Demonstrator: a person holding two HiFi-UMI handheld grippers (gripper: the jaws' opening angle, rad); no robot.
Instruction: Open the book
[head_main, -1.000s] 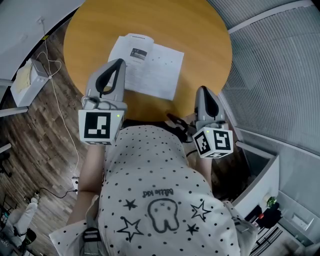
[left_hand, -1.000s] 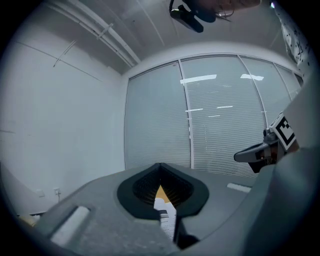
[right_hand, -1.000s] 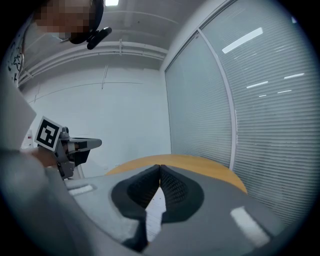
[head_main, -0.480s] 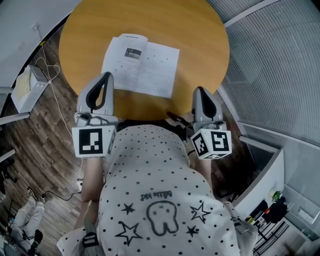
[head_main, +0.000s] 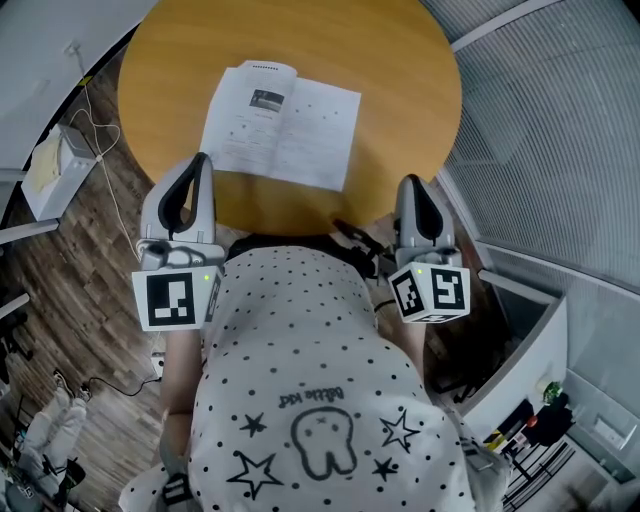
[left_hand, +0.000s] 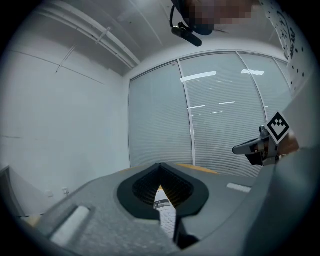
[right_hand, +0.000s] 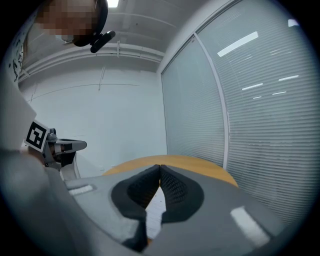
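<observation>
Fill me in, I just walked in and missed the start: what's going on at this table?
A person stands at a round wooden table with a pair of tongs in each hand. A thin book lies flat on the table, already open with its pages showing. The left tongs and right tongs are both shut with nothing in them. They hover at the table's near edge, and neither grips the book.
</observation>
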